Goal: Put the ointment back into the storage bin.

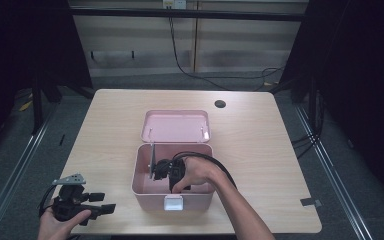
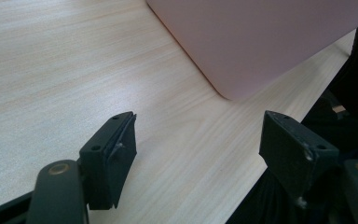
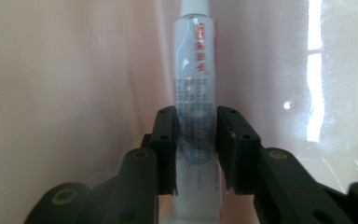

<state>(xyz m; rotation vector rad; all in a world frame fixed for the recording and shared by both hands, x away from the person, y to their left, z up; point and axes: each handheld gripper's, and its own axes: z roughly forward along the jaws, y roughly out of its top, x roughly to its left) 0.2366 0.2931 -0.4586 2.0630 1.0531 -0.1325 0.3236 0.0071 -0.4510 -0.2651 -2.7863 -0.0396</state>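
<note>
A pink box (image 1: 136, 175) stands open mid-table, its lid (image 1: 176, 126) lying flat behind it. My right gripper (image 1: 172, 186) reaches down inside the box. In the right gripper view a white tube with red and grey print (image 3: 193, 70) lies on the pink floor, and my right gripper (image 3: 196, 149) has a pad against each side of it, shut on it. My left gripper (image 1: 106, 202) rests at the table's front left corner, held in a hand. In the left gripper view its jaws (image 2: 198, 149) stand wide open over bare wood, with the box's corner (image 2: 261, 42) ahead.
A white latch (image 1: 173, 202) sits on the box's front wall. The wooden table (image 1: 260, 150) has a dark cable hole (image 1: 220, 104) at the back and a strip of tape (image 1: 310, 202) near its front right edge. Dark floor and cables surround the table.
</note>
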